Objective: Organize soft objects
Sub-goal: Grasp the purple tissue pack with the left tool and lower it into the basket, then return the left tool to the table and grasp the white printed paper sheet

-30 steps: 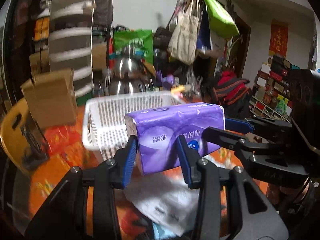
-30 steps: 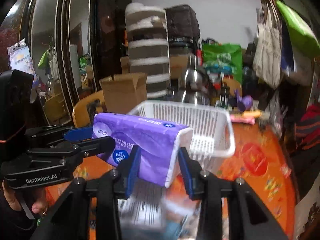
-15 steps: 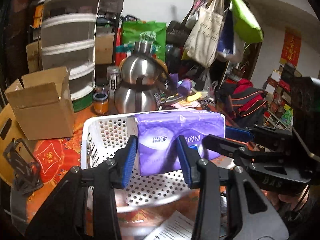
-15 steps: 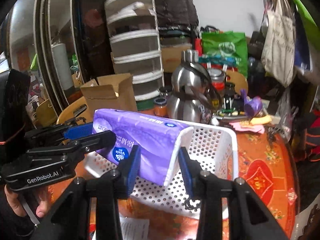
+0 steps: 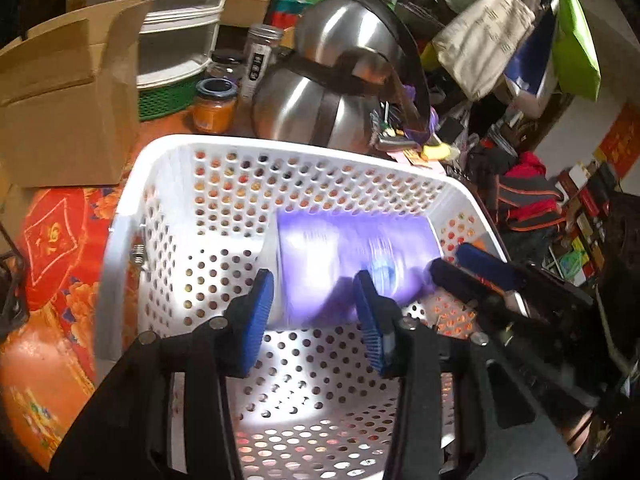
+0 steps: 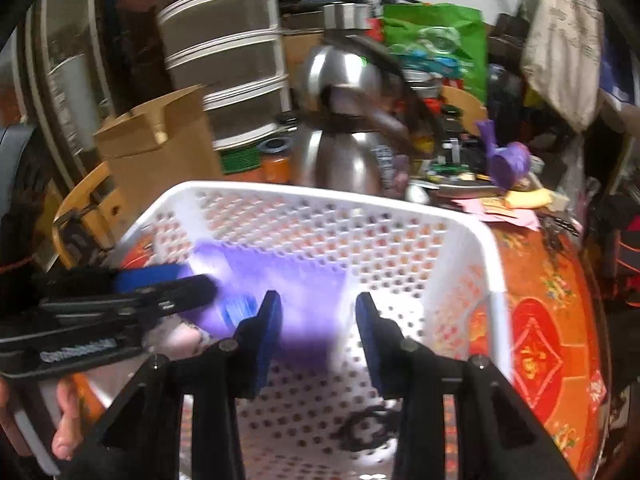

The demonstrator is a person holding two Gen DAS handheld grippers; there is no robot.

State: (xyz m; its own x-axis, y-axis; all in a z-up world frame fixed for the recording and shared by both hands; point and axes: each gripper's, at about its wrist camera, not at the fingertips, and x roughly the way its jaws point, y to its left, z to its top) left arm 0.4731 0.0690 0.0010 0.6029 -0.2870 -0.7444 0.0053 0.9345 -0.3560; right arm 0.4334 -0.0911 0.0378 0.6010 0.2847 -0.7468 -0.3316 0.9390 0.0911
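Note:
The purple tissue pack (image 5: 352, 256) lies blurred inside the white perforated basket (image 5: 120, 240), toward its far right side. My left gripper (image 5: 314, 312) is open, its blue pads on either side of the pack's near edge without pinching it. The right gripper (image 5: 472, 268) shows at the right in the left wrist view. In the right wrist view the pack (image 6: 280, 284) is a purple blur in the basket (image 6: 472, 240). My right gripper (image 6: 318, 332) is open just above and behind it. The left gripper (image 6: 160, 284) reaches in from the left.
A steel kettle (image 5: 320, 100) stands just behind the basket, with an orange jar (image 5: 214, 106) and a cardboard box (image 5: 64, 92) to its left. Stacked drawers (image 6: 224, 48) and hanging bags (image 5: 480, 28) fill the back. A black ring (image 6: 360, 428) lies on the basket floor.
Both grippers tipped down into the basket and opened. The purple tissue pack left their grip and dropped onto the basket floor.

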